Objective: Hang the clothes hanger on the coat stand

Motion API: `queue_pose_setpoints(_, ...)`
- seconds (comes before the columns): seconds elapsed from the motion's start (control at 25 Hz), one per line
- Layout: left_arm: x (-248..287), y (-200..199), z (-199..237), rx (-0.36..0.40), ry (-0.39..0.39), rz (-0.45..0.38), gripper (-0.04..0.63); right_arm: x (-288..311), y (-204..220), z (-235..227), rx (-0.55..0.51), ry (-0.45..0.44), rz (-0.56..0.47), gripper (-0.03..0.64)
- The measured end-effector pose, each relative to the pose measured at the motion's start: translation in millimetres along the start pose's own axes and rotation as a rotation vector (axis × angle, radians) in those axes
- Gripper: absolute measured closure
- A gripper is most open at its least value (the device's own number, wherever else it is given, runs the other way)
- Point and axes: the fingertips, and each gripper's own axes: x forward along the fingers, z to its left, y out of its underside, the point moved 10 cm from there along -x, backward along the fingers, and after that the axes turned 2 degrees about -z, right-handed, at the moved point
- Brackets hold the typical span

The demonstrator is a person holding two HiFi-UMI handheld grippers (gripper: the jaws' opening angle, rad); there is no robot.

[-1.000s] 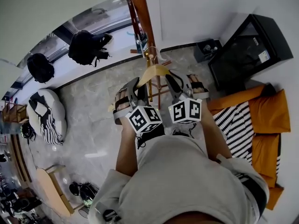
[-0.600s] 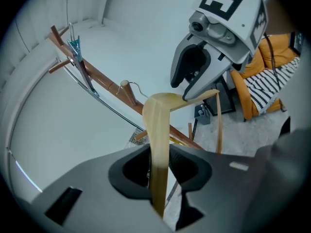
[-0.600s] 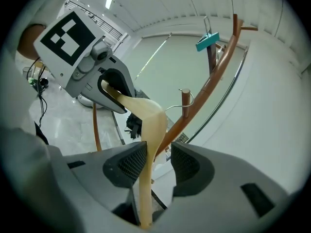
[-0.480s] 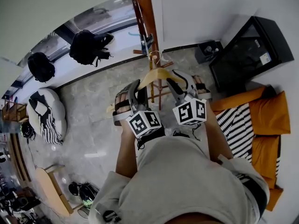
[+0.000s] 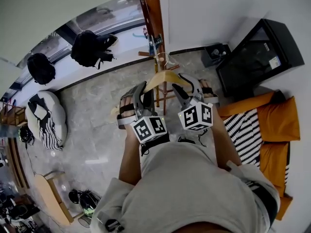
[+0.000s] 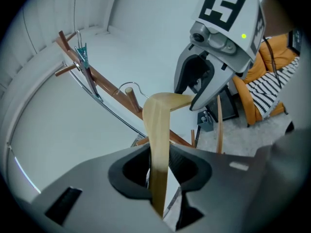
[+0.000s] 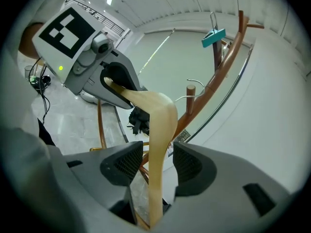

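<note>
The pale wooden clothes hanger (image 5: pixel 163 76) hangs in front of the brown coat stand (image 5: pixel 151 13). Its wire hook (image 6: pixel 134 85) curves over a short peg (image 6: pixel 129 92) of the stand. My left gripper (image 6: pixel 158 166) is shut on the hanger's left arm (image 6: pixel 156 130). The pads of that gripper press on both sides of the wood. My right gripper (image 7: pixel 151 161) is open. Its jaws have just been opening, and the hanger's right arm (image 7: pixel 158 130) still runs between them with a gap on each side. Both grippers (image 5: pixel 138 98) (image 5: pixel 187 89) flank the stand's pole.
A teal clip (image 7: pixel 214 37) hangs high on the stand. Two black backpacks (image 5: pixel 90 47) (image 5: pixel 41 69) rest on the ledge at the back left. A black cabinet (image 5: pixel 257 52) and orange cushions (image 5: pixel 279 120) lie to the right. A white seat (image 5: pixel 46 120) is at the left.
The right gripper's jaws have spread apart and let go of the hanger's right arm. The left gripper keeps its hold. Neither hand has shifted noticeably.
</note>
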Motion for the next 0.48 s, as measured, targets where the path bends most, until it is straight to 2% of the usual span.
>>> queue_pose_setpoints(0.12,-0.4,2.3,-0.1,-0.003,0.001,-0.003,0.485,2.8,0.4,1.7,0.002,0.004,0.009,0.438)
queue_pose_setpoints(0.24,-1.1,6.2,3.8,-0.002,-0.004,-0.011,0.485,5.2,-5.2,2.2,-0.008,0.025,0.003,0.488)
queue_pose_setpoints(0.48,3.5,6.5,5.7,-0.016,-0.014,-0.032,0.485,6.3,-7.5,-1.0,-0.030,0.054,0.015,0.492)
